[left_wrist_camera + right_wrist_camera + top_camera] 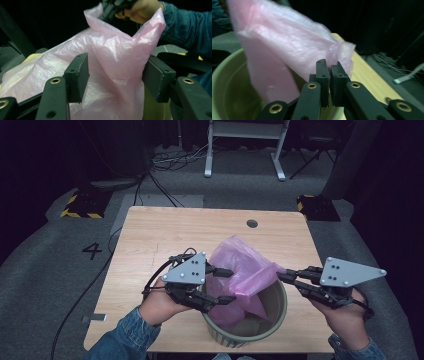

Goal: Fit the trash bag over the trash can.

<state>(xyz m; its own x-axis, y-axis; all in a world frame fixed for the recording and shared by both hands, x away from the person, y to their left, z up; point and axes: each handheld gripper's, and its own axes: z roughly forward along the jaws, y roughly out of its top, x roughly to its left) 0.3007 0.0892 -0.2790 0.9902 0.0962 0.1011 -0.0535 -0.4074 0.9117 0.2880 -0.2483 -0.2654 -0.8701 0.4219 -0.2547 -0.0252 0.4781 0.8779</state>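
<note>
Over the green bin [274,317] near my edge of the table [150,240], the pink bag [245,265] hangs half inside, its top billowing above the rim. My right gripper [283,275] is pinched tight on the bag's corner at the bin's right side. My left gripper [226,286], at the bin's left rim, has its jaws spread apart with bag film bulging loosely between them.
</note>
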